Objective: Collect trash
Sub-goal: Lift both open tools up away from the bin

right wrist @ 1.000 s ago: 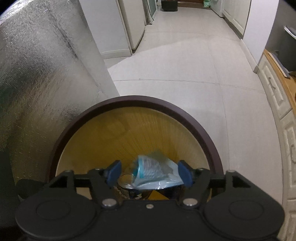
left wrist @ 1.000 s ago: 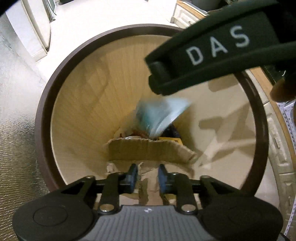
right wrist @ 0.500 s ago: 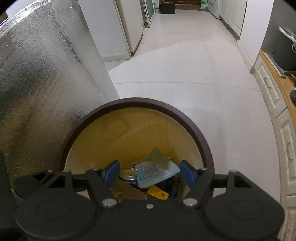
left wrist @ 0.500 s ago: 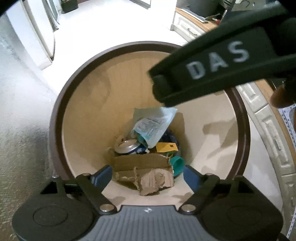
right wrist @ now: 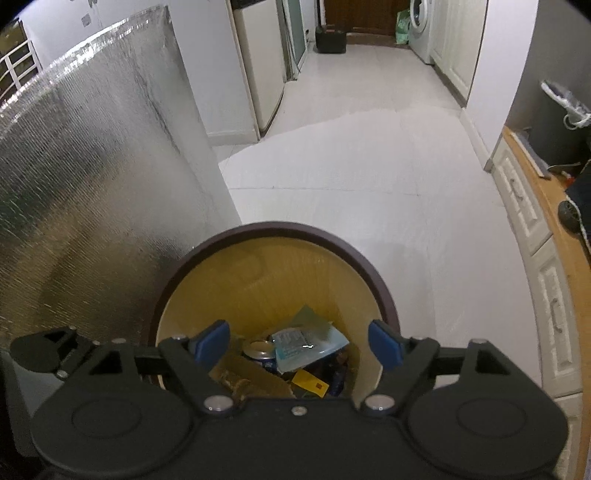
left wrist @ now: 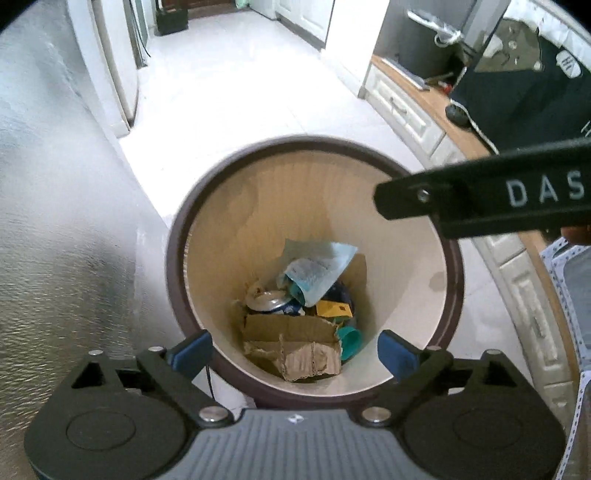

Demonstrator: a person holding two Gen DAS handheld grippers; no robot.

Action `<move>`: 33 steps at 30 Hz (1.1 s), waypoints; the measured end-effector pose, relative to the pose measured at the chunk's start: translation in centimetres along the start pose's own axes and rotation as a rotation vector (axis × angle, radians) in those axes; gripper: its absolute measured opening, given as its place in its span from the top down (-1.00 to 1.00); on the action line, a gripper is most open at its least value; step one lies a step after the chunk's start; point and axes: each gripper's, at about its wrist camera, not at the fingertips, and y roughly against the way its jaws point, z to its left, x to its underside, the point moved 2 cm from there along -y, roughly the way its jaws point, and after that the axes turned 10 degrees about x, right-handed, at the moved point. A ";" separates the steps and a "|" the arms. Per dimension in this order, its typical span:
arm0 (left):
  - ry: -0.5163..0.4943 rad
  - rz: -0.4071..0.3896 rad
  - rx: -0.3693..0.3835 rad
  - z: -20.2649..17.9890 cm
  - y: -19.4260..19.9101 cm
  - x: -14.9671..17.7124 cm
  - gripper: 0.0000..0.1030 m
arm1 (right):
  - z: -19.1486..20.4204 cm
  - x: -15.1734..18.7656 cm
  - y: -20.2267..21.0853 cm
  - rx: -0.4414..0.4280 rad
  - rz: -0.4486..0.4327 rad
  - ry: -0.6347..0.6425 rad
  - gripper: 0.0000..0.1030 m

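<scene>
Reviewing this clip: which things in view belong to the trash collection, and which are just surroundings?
Job:
bin
light blue wrapper
torn cardboard
drink can
left gripper, open
right gripper, open

Surroundings:
foil-covered panel
white cabinets
washing machine

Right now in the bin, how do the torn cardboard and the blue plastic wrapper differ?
The torn cardboard is brown, stiff and ragged-edged; the blue plastic wrapper is pale blue, thin and printed with text. The cardboard lies at the near side of the pile, while the wrapper sits on top towards the far side, leaning over a drink can. Both rest loose inside the bin, clear of either gripper.
</scene>
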 end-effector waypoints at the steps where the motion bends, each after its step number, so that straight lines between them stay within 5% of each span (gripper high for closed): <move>1: 0.003 -0.011 0.000 0.0 0.6 0.0 -0.86 | -0.1 0.0 0.5 0.003 -0.006 -0.002 -0.61; 15: 0.014 -0.144 -0.022 -0.7 8.6 0.7 -1.00 | -1.7 1.2 7.2 0.046 -0.113 -0.052 -0.94; 33: 0.077 -0.333 -0.056 -1.1 17.7 2.8 -1.00 | -1.6 5.0 14.5 0.090 -0.216 -0.052 -1.00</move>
